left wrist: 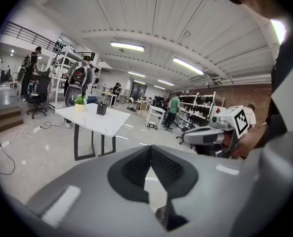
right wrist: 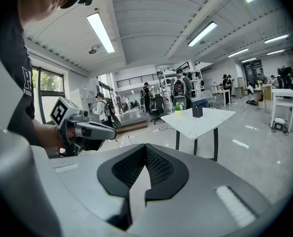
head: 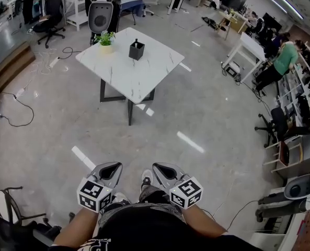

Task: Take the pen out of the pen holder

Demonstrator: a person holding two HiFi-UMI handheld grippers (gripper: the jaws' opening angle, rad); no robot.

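Observation:
A black pen holder [head: 136, 50] stands on a white marble table [head: 144, 72] far ahead, and a dark pen [head: 136, 40] sticks up from it. My left gripper [head: 114, 166] and right gripper [head: 158, 167] are held side by side close to my body, well short of the table, both shut on nothing. The left gripper view has its jaws [left wrist: 149, 148] closed tip to tip, with the holder [left wrist: 102, 108] small in the distance. From the right gripper [right wrist: 145, 147] the holder [right wrist: 197, 111] is just as far off.
A small potted plant [head: 106, 40] sits at the table's far left corner. Bare grey floor lies between me and the table. An office chair [head: 49, 22], shelving, desks and several people stand around the room's edges. Cables [head: 16, 101] trail on the floor at left.

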